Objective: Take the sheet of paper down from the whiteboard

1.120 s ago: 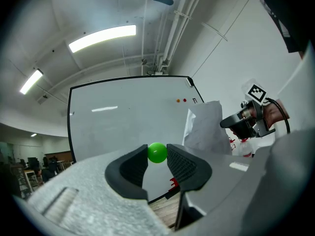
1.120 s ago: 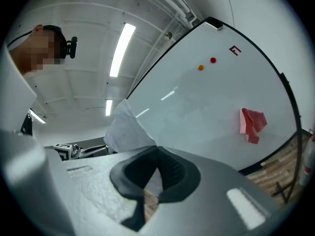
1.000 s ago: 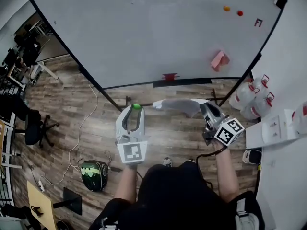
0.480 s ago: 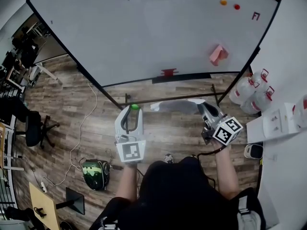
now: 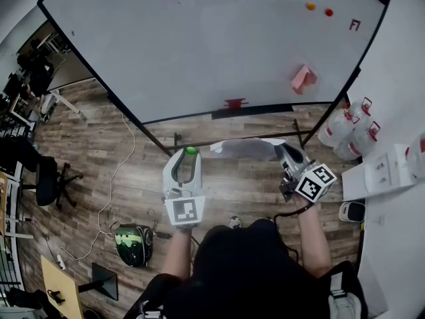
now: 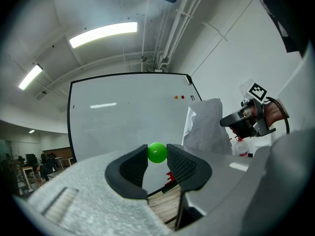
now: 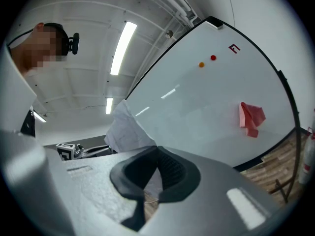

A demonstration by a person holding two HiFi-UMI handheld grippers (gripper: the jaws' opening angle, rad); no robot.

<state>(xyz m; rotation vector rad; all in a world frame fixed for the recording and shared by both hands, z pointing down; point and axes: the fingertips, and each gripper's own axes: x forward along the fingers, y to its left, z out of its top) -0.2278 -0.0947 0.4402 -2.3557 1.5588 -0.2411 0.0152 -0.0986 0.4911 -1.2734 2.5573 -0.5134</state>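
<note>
Both forearms reach up from 6 o'clock. The left gripper [image 5: 188, 155] points to 12 o'clock, its jaws part-way apart and seemingly pinching a green ball [image 5: 191, 151]. The right gripper [image 5: 284, 153] points toward 11 o'clock, its jaws closed on the sheet of paper [image 5: 246, 149].

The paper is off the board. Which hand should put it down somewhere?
Right. The right tool is shut on the sheet of paper, which hangs clear of the whiteboard. The left tool is busy: it grips a green ball, so it would have to let go first.
</note>
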